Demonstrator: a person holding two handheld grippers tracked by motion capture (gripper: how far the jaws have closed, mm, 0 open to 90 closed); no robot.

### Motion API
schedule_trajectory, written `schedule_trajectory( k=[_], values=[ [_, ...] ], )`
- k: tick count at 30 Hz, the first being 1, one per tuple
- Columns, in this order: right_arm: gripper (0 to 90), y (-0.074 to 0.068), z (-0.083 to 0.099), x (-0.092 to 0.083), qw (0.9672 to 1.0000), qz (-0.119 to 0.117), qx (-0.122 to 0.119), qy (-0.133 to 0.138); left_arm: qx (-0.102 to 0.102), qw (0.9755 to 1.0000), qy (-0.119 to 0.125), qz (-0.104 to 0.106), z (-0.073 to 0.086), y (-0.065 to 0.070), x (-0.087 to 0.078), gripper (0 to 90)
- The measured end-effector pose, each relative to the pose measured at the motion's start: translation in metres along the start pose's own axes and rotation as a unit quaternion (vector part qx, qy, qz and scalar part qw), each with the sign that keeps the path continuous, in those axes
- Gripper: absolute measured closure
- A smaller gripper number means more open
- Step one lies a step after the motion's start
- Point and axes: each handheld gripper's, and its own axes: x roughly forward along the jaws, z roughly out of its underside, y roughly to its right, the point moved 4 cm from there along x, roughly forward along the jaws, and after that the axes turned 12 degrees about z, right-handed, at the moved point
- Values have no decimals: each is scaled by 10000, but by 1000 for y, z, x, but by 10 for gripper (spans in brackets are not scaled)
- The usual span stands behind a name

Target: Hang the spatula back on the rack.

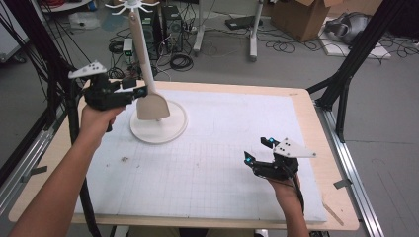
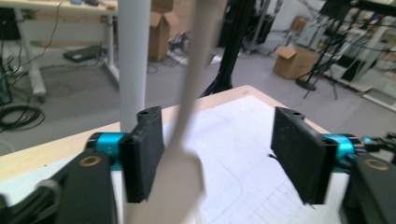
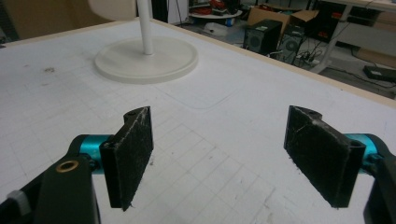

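So the cream spatula [image 1: 151,101] hangs on the white stand [image 1: 158,123] at the tabletop's [image 1: 237,123] far left. The left gripper [image 2: 217,156] has its fingers wide apart around the spatula's handle, not pressing it. The right gripper [image 1: 259,150] sits near the front right, fingers wide open over bare tabletop.

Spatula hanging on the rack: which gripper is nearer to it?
Left. The left gripper is right at the spatula, whose handle stands between its open jaws, close to one pad. The right gripper hovers over the mat, well off toward the table's near right.
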Motion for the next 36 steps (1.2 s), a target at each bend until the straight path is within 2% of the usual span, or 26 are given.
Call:
schedule_trajectory(
  k=[2, 4, 5, 7, 9, 11, 16, 20, 22, 27, 36],
  values=[
    [233, 2, 3, 1, 10000, 8, 55, -1, 166, 9996, 226, 47, 20, 2, -10, 309],
    [233, 3, 6, 2, 10000, 2, 78, -39, 314, 9990, 303, 117, 38, 7, -17, 303],
    [233, 3, 8, 3, 9999, -2, 88, -75, 429, 9983, 355, 168, 46, 10, -21, 290],
    [233, 3, 10, 5, 9999, -6, 27, -117, 535, 9967, 562, 237, 59, 17, -27, 254],
    [233, 2, 13, 5, 9998, -12, 23, -213, 680, 9946, 776, 129, 69, 22, -32, 150],
    [233, 3, 15, 5, 9997, 6, -7, -248, 750, 9935, 850, 34, 79, 25, -36, 121],
    [233, 6, 24, 2, 9995, 130, -7, -280, 775, 9941, 760, 50, 102, 30, -38, 121],
    [228, 9, 32, -2, 9994, 221, 153, -230, 713, 9952, 661, 56, 115, 34, -37, 123],
    [198, 10, 35, -5, 9992, 277, 224, -197, 694, 9959, 580, 51, 119, 36, -38, 125],
    [196, 11, 39, -12, 9985, 374, 337, -197, 554, 9972, 496, -21, 130, 36, -40, 131],
    [196, 11, 43, -16, 9980, 473, 378, -191, 570, 9979, 311, -18, 140, 38, -34, 148]
  ],
)
